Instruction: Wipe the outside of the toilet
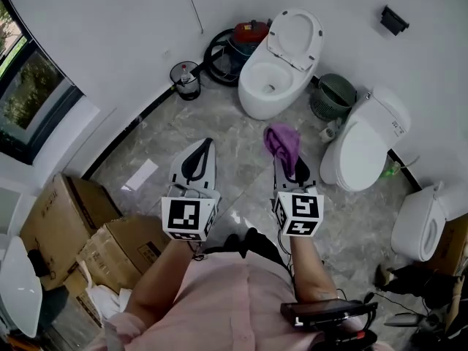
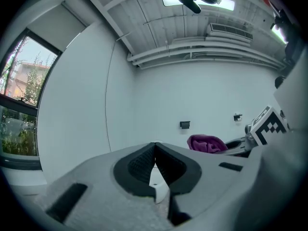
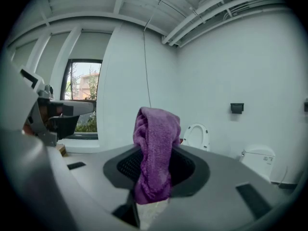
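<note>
Toilet (image 1: 272, 86): white, lid up, standing on the marble floor (image 1: 241, 141) against the far wall. It is dry and untouched, and nothing is in contact with it. In the right gripper view it shows small (image 3: 196, 136), straight past the cloth.

Cloth (image 1: 282, 143): purple, on the near side of the toilet and well apart from it, up off the floor. It is pinched between the right gripper's (image 1: 289, 163) fingers (image 3: 126, 165). A bunched fold stands above the tips and a short tail hangs below. Judgement: the fold faces forward so that cloth, not gripper, meets the porcelain first.

Left gripper (image 1: 205, 146): beside the right one, equally far from the toilet. Its fingers (image 2: 139, 163) are pressed together at the tips with nothing between them. Judgement: idle, kept free for steadying the lid or seat.

Second toilet (image 1: 363, 148), lid shut, stands to the right of the first, with a green basket (image 1: 333, 97) between the two.

Status (judgement): wiping not yet begun; approach pending.
</note>
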The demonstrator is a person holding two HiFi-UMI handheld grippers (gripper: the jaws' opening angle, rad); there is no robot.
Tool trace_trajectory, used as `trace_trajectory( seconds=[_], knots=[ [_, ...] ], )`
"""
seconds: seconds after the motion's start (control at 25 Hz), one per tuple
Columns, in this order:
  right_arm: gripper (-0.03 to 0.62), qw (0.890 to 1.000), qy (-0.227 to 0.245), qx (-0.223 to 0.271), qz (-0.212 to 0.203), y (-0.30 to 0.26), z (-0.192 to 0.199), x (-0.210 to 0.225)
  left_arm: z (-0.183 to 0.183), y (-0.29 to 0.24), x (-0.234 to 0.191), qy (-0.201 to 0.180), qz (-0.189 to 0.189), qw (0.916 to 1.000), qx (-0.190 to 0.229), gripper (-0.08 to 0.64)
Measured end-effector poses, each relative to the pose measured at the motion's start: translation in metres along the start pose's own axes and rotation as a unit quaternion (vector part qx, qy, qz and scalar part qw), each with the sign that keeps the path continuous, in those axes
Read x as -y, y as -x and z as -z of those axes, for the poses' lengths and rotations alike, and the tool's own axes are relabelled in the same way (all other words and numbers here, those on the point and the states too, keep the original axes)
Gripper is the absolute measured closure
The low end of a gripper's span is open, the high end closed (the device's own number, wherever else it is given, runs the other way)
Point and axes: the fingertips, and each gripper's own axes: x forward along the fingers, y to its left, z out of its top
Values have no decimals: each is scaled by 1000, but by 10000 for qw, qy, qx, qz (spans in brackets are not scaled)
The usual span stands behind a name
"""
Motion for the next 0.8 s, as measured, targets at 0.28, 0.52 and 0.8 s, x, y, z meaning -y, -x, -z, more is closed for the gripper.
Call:
trace_trajectory(
  seconds=[0.28, 0.52, 0.8],
  knots=[
    [459, 9999, -46, -37, 155, -38, 1, 23, 19, -47, -12, 42, 94, 9998, -179, 552],
    [459, 9992, -227, -146, 281, -100, 14, 51, 44, -112, -29, -20, 219, 9990, -393, 552],
    [459, 9980, -410, -329, 346, -200, 14, 86, 65, -213, -61, 12, 385, 9976, -581, 552]
  ],
)
